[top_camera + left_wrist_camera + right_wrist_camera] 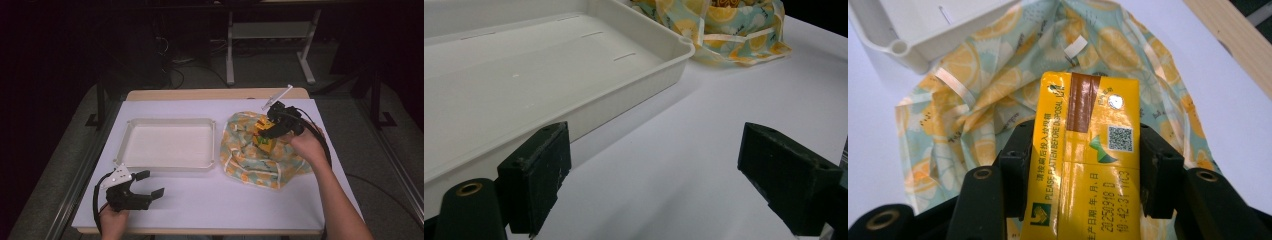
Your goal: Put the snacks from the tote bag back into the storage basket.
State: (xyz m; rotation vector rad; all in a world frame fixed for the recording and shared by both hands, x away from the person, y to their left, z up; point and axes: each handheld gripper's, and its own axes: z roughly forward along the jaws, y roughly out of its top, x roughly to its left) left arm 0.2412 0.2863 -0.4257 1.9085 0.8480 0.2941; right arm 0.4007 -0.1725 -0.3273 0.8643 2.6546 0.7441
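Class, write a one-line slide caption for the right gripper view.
Right gripper clamps a yellow drink carton above a lemon-print cloth bag, beside a white tray's corner.

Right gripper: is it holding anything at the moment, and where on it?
Yes. The right gripper is shut on a yellow drink carton, its jaws pressing the carton's two long sides, above the lemon-print cloth bag.

The high view looks forward and down over the whole white-topped desk (240, 200). Both gripper views sit low and close, sharing the shallow white plastic tray (644, 85) and lemon-print fabric bag (988, 85).
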